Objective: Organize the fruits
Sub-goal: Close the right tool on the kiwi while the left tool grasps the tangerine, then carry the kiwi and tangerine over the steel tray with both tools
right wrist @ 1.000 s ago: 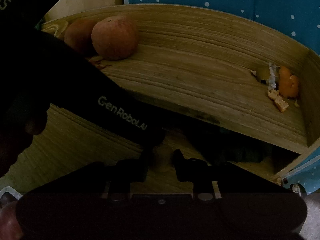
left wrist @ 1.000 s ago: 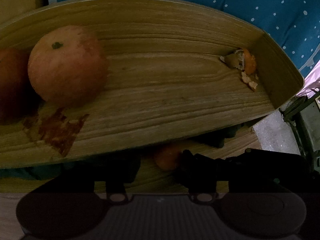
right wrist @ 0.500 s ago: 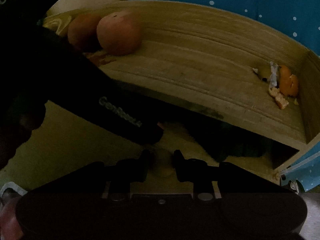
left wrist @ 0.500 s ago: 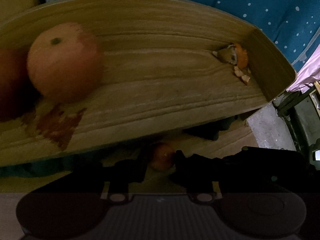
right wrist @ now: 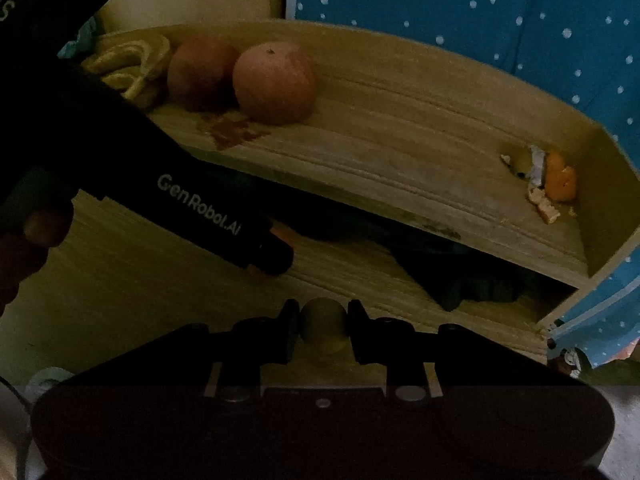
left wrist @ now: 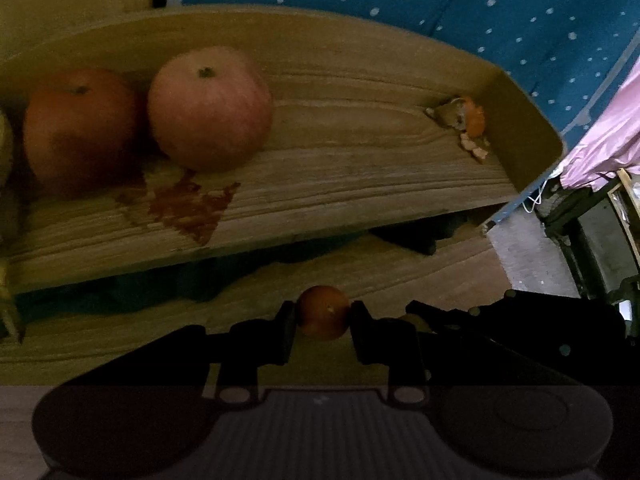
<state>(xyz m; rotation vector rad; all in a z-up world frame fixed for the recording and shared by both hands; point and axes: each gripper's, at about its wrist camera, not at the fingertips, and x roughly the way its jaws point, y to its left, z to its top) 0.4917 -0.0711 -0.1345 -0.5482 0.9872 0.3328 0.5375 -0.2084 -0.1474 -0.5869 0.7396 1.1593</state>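
Observation:
Two large reddish apples point(left wrist: 210, 110) point(left wrist: 78, 124) sit side by side on the upper wooden shelf point(left wrist: 360, 184); the right wrist view shows the same apples point(right wrist: 274, 82) beside coiled bananas point(right wrist: 132, 62). My left gripper point(left wrist: 323, 314) is shut on a small orange fruit point(left wrist: 323, 312) over the lower wooden surface. My right gripper point(right wrist: 323, 320) is shut on a small pale round fruit point(right wrist: 323, 320). In the right wrist view the left gripper's black body point(right wrist: 192, 204) reaches in from the left, above the lower board.
Orange peel scraps point(left wrist: 468, 124) lie in the shelf's right corner. A reddish stain point(left wrist: 188, 208) marks the shelf below the apples. Dark cloth point(right wrist: 472, 288) lies under the shelf. A blue dotted fabric point(left wrist: 480, 8) hangs behind, with pink fabric point(left wrist: 608, 140) at right.
The left gripper's jaws have closed on the small orange fruit and it has pulled back, so the apples sit further right in its view. The right gripper also drew back, holding its pale fruit.

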